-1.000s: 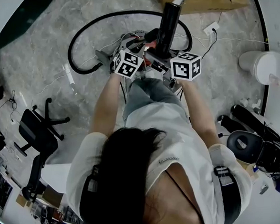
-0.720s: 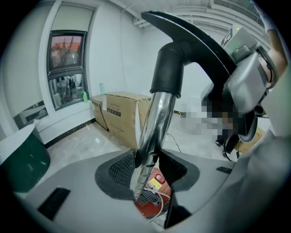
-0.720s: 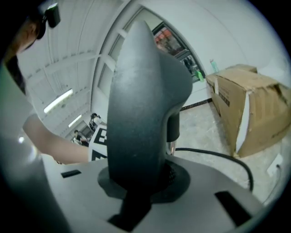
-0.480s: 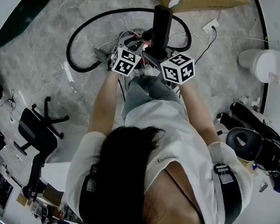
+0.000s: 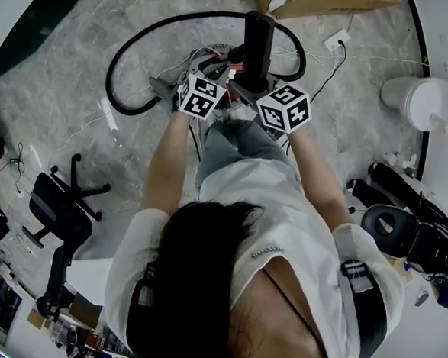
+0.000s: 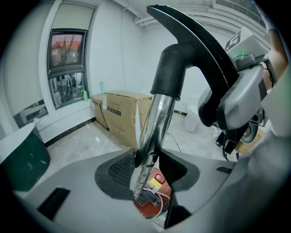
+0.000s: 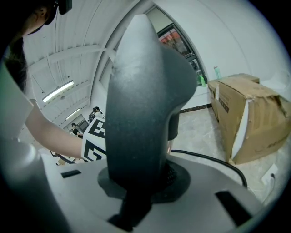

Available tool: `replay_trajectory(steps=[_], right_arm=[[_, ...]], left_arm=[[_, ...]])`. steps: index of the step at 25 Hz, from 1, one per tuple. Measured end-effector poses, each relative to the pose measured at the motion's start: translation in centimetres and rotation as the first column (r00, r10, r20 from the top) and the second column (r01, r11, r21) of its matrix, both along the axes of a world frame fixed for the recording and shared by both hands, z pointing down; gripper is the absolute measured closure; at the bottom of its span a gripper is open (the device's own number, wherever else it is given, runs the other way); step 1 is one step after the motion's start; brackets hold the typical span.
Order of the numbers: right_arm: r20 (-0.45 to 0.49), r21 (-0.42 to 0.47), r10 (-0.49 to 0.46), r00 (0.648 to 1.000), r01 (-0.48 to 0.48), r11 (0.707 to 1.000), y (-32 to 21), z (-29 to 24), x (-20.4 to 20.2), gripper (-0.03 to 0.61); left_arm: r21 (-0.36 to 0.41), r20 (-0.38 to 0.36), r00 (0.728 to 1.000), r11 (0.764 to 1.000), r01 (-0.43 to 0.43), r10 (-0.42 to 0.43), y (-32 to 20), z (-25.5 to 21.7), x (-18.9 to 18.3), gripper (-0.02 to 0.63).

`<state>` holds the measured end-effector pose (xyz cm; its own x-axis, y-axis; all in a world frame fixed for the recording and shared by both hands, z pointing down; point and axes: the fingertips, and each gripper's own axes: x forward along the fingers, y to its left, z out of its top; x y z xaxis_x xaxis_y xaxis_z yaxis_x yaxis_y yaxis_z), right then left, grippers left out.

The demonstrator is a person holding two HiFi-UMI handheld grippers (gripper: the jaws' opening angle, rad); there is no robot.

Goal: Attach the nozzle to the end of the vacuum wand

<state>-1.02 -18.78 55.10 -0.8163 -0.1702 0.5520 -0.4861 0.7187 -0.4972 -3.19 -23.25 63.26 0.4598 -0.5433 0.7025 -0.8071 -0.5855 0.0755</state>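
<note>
The chrome vacuum wand (image 6: 157, 118) stands upright between the pads of my left gripper (image 6: 148, 166), which is shut on it. A black nozzle (image 6: 182, 59) sits with its socket over the wand's upper end. My right gripper (image 7: 141, 177) is shut on that nozzle (image 7: 141, 109), which fills its view. In the head view the nozzle (image 5: 258, 43) rises between the left gripper (image 5: 215, 93) and the right gripper (image 5: 269, 101). The red vacuum body (image 6: 152, 200) lies below the left jaws. The joint itself is hidden in the head view.
A black hose (image 5: 137, 50) loops on the grey floor behind the vacuum. Cardboard boxes (image 6: 120, 113) stand beyond it, with a power strip (image 5: 338, 45) beside them. An office chair (image 5: 61, 209) is at the left, a white bin (image 5: 424, 104) and dark equipment (image 5: 404, 225) at the right.
The nozzle has shifted a little left in the head view, and the right gripper's marker cube has rolled and moved left with it. The left gripper has kept still.
</note>
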Motion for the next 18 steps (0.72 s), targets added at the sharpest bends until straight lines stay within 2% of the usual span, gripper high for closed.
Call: replay_trajectory(steps=[4,5,6,9,15,18], right_arm=[[0.003,-0.013,-0.017,1.000,0.017,1.000,0.07,0.38,0.32,0.495],[0.009,-0.027,-0.005,1.000,0.006,1.000,0.07,0.49,0.39,0.463],[0.019,-0.042,0.011,1.000,-0.010,0.999,0.04,0.55,0.45,0.400],[0.053,-0.070,0.048,0.997,-0.044,0.997,-0.23,0.40,0.53,0.351],[0.044,-0.040,0.064,0.997,-0.062,0.997,-0.84,-0.03,0.86,0.336],[0.036,-0.028,0.053,0.998,-0.052,0.998,-0.54,0.00,0.84,0.302]], left_arm=[[0.002,0.001,1.000,1.000,0.010,-0.010,-0.21,0.09,0.11,0.446],[0.002,-0.001,1.000,1.000,0.014,-0.014,-0.23,0.09,0.02,0.446],[0.002,-0.004,1.000,1.000,0.016,-0.016,-0.23,0.07,-0.03,0.446],[0.004,-0.006,1.000,1.000,0.017,-0.017,-0.22,0.08,-0.17,0.446],[-0.002,0.000,1.000,1.000,0.016,-0.016,-0.03,0.17,-0.35,0.446],[-0.003,-0.008,1.000,1.000,0.027,-0.027,0.08,0.22,-0.46,0.446]])
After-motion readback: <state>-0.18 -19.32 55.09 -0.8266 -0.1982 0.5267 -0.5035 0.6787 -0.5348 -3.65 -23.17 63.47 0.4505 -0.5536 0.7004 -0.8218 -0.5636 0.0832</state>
